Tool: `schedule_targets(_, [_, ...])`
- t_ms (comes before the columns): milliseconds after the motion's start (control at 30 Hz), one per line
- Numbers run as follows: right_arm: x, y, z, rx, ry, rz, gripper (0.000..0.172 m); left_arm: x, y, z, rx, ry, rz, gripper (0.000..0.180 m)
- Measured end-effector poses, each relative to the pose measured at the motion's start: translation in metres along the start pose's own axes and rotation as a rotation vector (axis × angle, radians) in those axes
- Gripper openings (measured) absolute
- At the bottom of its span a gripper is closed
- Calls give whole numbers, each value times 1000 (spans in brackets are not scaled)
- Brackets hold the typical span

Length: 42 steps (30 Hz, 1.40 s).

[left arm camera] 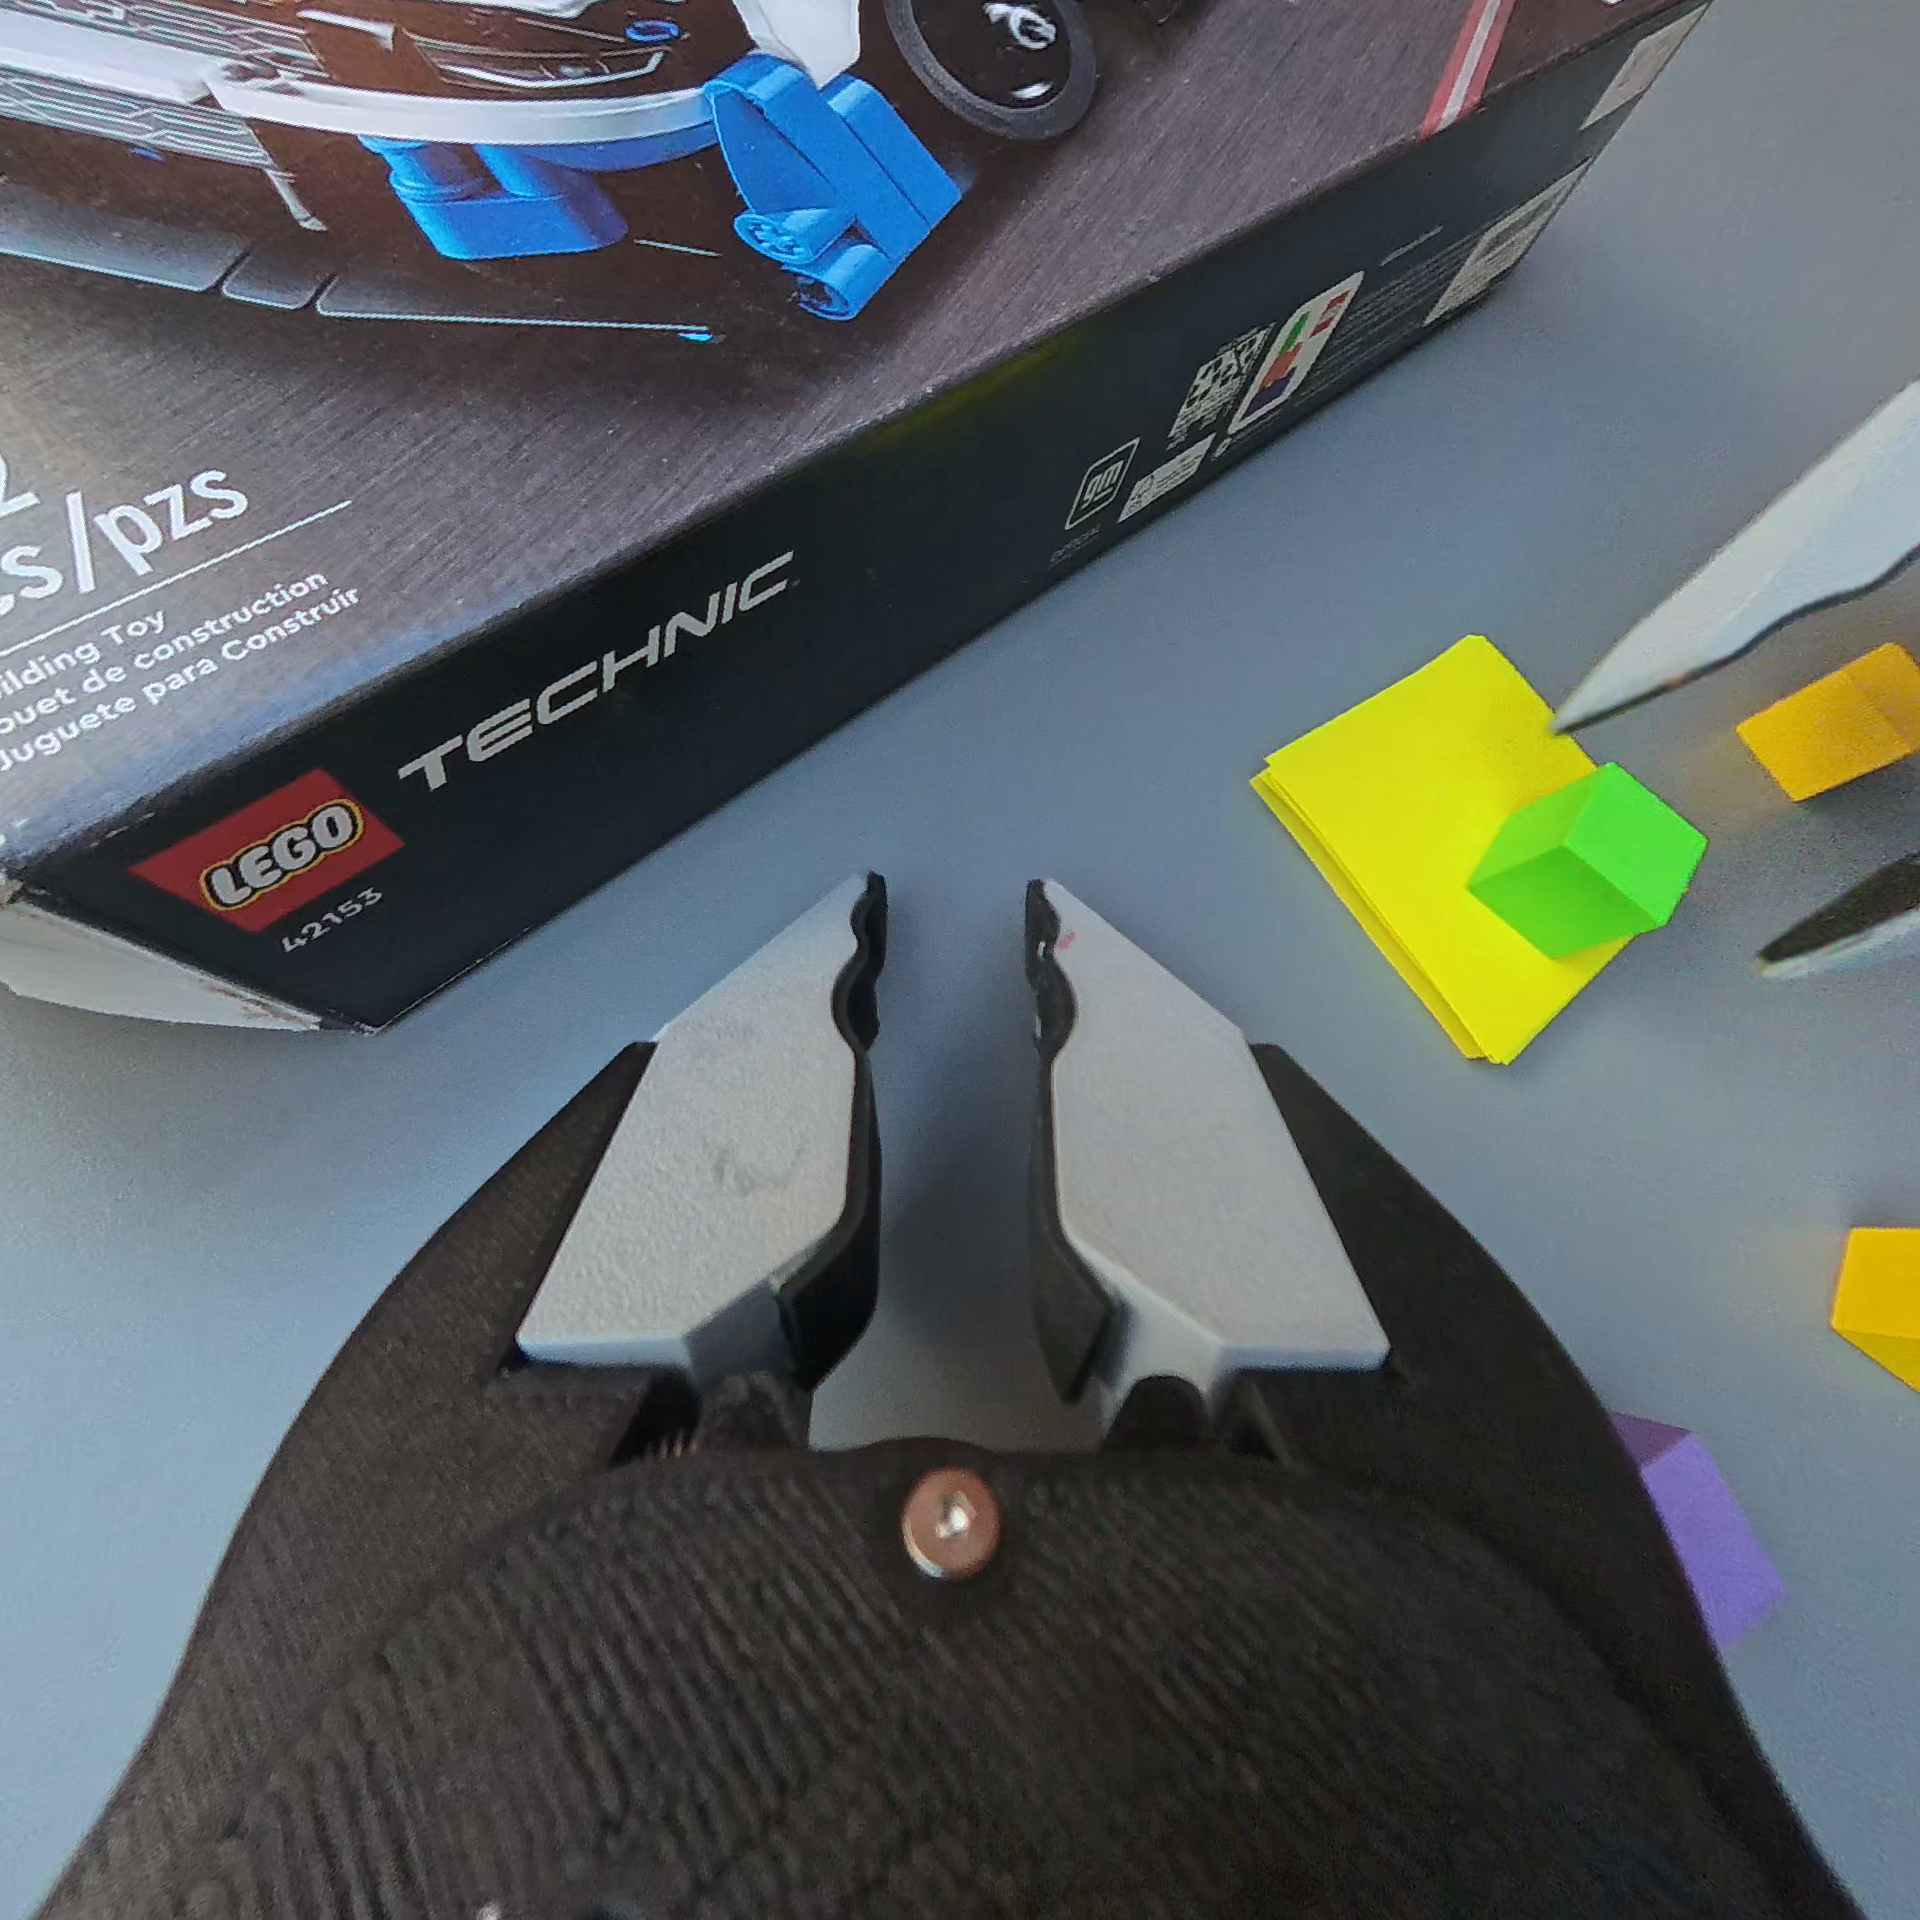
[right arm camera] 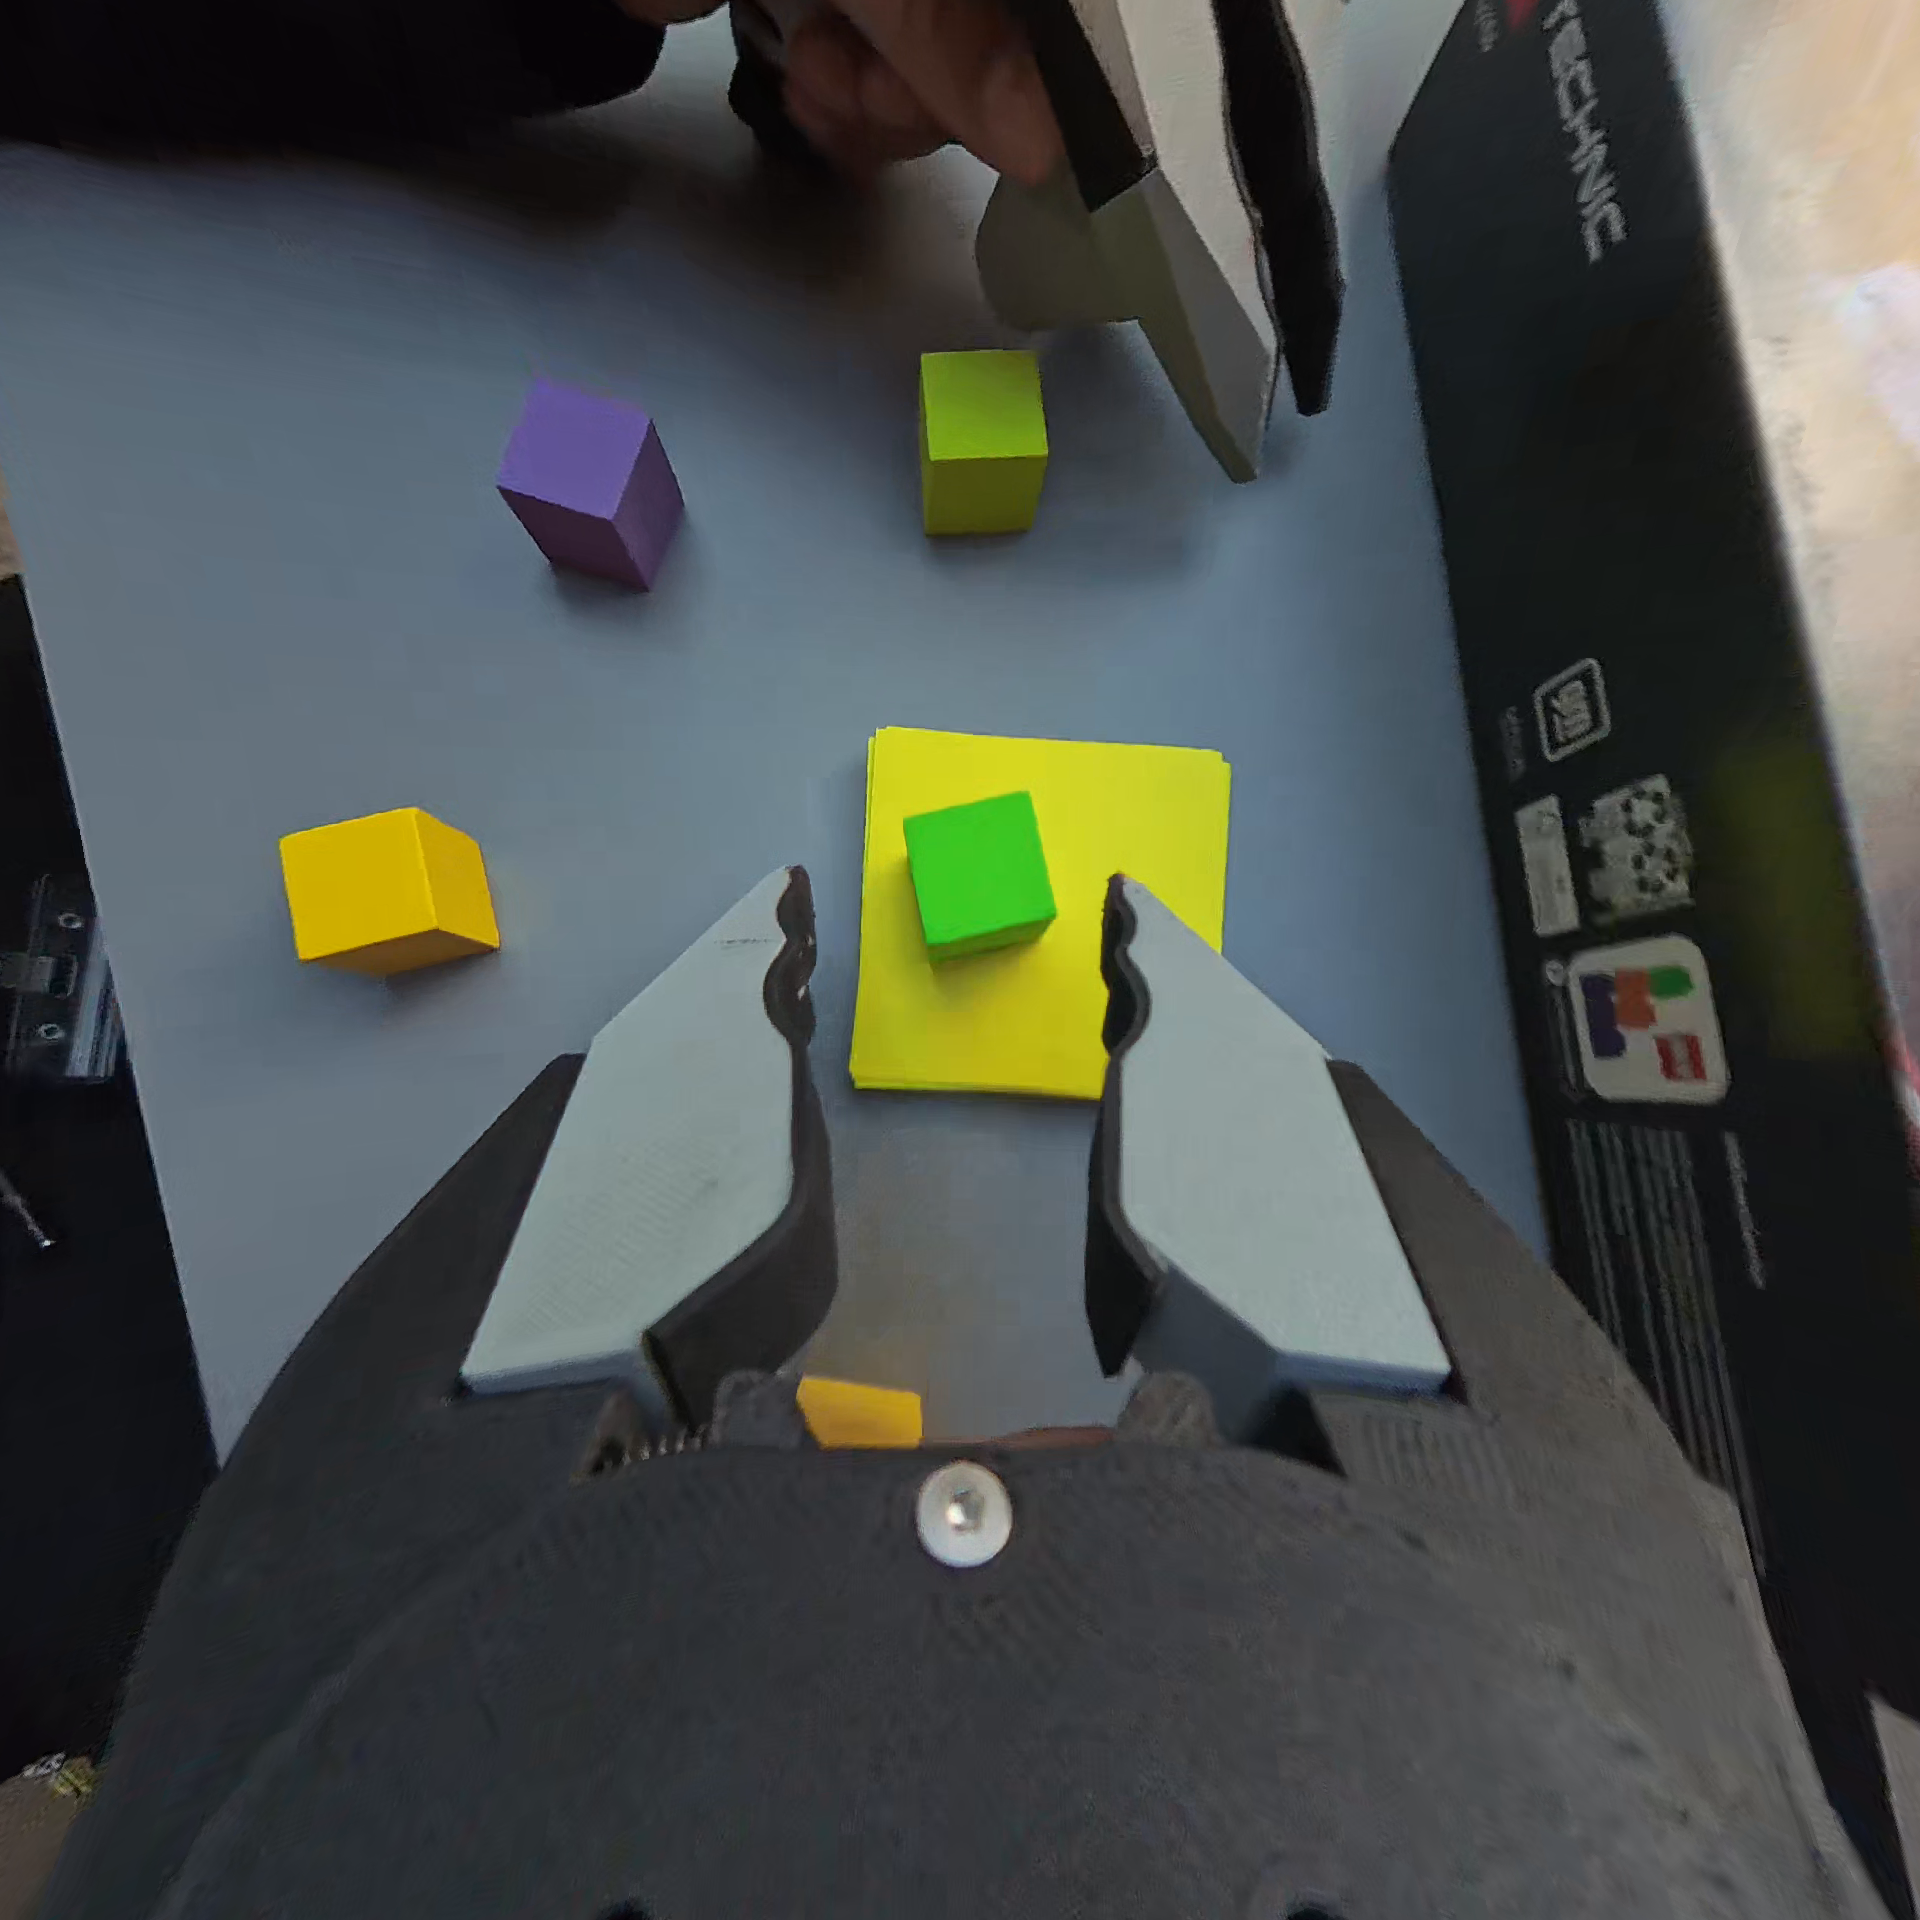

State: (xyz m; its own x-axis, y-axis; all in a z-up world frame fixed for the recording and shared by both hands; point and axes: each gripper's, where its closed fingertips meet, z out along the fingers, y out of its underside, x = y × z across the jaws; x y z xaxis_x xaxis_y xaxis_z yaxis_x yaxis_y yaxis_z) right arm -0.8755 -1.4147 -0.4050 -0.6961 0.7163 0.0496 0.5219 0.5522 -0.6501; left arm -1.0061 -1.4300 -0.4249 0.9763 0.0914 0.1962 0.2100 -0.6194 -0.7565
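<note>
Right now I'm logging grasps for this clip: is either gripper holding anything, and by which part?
Nothing is held. The right gripper stands open around the green cube on the yellow paper pad, pads clear of it. The left gripper is open over bare table.

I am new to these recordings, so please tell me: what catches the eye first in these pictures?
First is the bright green cube on a yellow paper pad, between the open fingers of the right tool, which do not touch it. The left tool is open and empty beside a big dark toy box.

A lab-style test bench: grey-blue tabletop [right arm camera: 416, 644] with coloured cubes [right arm camera: 592, 483] and a toy-set box [left arm camera: 623, 520].
</note>
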Motion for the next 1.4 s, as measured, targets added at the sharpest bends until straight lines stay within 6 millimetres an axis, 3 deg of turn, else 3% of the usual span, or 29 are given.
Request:
schedule_targets(100, [-4,1,18,-51,-89,-2,36,1,0,0,-1,4,-1,25])
schedule_targets(167, [-1,2,18,-50,-86,-13,27,1,0,0,-3,9,-3,25])
schedule_targets(367, [19,5,-27,80,3,68,27,2,3,2,-21,14,3,26])
schedule_targets(533, [40,55,-55,58,89,201,27,2,2,1,-15,12,2,26])
schedule_targets(700, [31,93,-39,-3,62,241,30,5,-6,-15,11,60,57,32])
schedule_targets(800, [28,75,-44,117,23,237,32,26,-6,-36,2,198,119,37])
schedule_targets(900, [28,53,-58,240,-56,214,34,24,1,-48,-17,197,212,41])
schedule_targets(1067, [53,23,-78,431,-155,208,32,43,12,-64,-12,389,212,47])
schedule_targets(1200, [74,17,-64,449,-83,175,26,48,29,-51,-98,384,271,58])
schedule_targets(1233, [72,15,-60,453,-67,153,25,49,37,-46,-139,376,296,55])
schedule_targets(1300, [65,15,-52,423,-45,108,23,47,51,-35,-215,344,355,28])
schedule_targets(1400, [62,18,-42,389,27,57,23,47,42,-23,-182,292,410,25])
